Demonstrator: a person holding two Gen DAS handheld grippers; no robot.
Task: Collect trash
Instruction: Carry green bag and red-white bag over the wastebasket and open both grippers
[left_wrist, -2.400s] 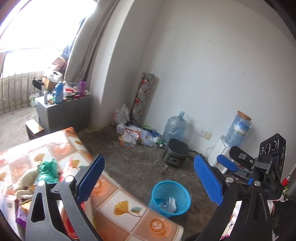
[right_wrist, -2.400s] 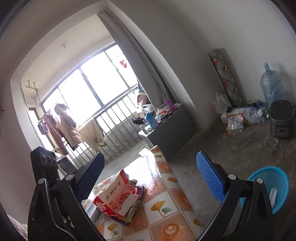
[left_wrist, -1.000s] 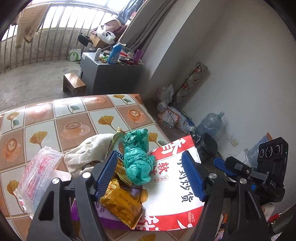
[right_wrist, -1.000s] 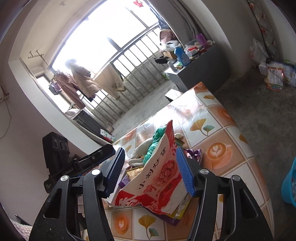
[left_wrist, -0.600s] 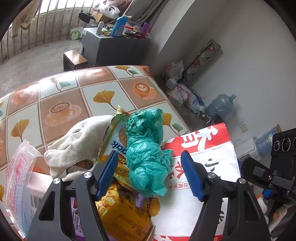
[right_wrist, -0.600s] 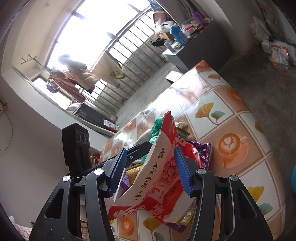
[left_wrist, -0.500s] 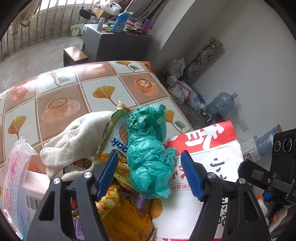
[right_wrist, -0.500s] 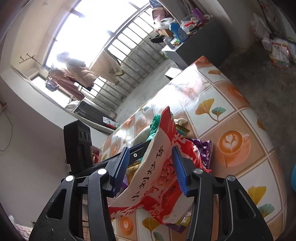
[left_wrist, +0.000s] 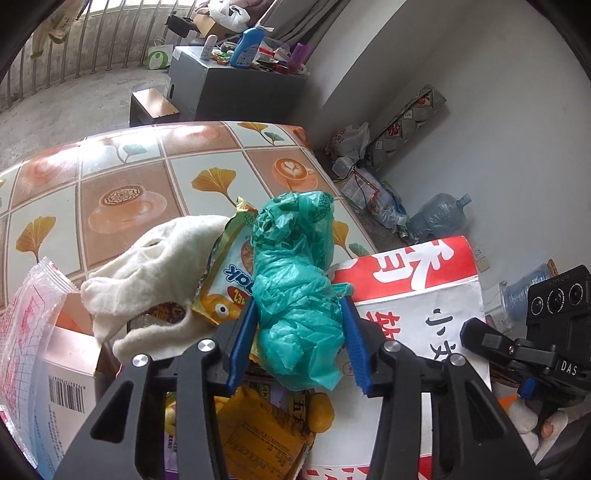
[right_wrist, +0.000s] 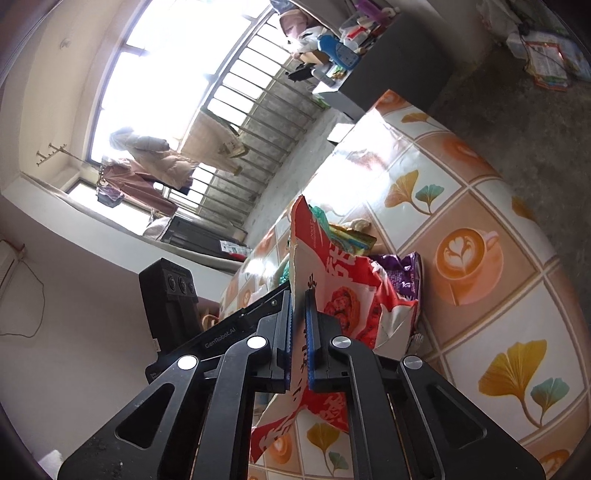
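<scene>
Left gripper (left_wrist: 299, 332) pinches a crumpled green plastic bag (left_wrist: 295, 288), blue pads against both its sides. Bag sits atop the litter heap on the worktop (left_wrist: 122, 177), which wears a tiled cloth of ginkgo leaves and coffee cups. Grip lands on the bag's lower bulge, probably because the wad is soft and gives a firm hold there.

Right gripper (right_wrist: 300, 332) is pressed together on the upper edge of a large red-and-white snack bag (right_wrist: 343, 288); the thin foil runs straight between the pads. Bag stands up from the pile, edge raised. Judgement: holding the rim lifts the flat bag clear of the heap, or perhaps keeps its mouth available as a carrier; cannot tell which.

Heap under both tools: white cloth (left_wrist: 155, 266) draped over a box on the left, yellow snack packet (left_wrist: 255, 439) low in the centre, a "ok"-branded wrapper (left_wrist: 232, 273) beside the green bag, purple packet (right_wrist: 399, 269) beneath the red one, clear pink-printed pouch (left_wrist: 26, 314) at the far left. All overlap, so lifting one may drag a neighbour.

No bin shows in either view. Task seems early: most litter lies uncollected. Next move likely needs a lift clear of the pile without the wrapper snagging.
</scene>
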